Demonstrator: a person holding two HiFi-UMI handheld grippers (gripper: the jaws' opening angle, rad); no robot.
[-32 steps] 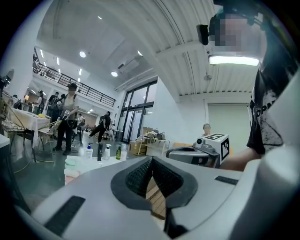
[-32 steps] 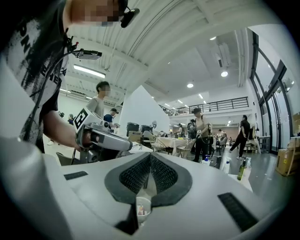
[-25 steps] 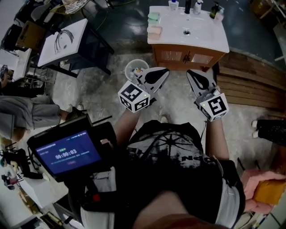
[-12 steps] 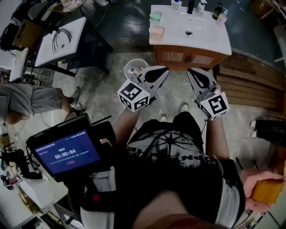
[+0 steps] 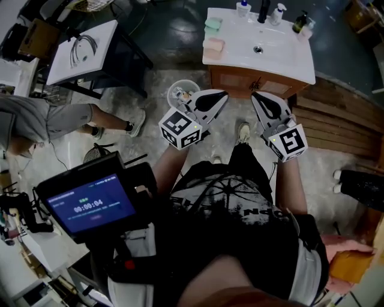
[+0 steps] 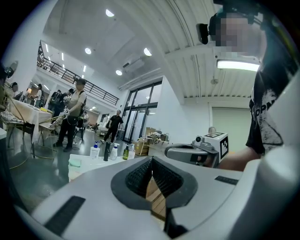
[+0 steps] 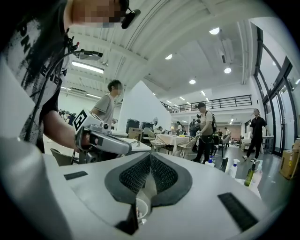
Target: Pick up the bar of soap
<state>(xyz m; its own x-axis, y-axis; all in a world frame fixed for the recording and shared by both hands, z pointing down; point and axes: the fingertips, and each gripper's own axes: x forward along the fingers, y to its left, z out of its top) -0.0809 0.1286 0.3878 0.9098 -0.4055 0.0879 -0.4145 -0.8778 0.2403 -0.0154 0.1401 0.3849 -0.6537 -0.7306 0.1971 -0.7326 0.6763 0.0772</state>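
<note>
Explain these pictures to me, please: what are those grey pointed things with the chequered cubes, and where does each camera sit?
No robot here: a person carries a two-jaw gripper in each hand. The head view looks down from a camera on the person's head: the left gripper and right gripper point toward a white washstand. The patterned cubes belong to the grippers. The two gripper views come from cameras riding on each gripper, looking along its jaws; both pairs are shut and empty. On the washstand lie a pink block and a green block, probably soap, with bottles behind the basin. Nothing is picked up yet.
</note>
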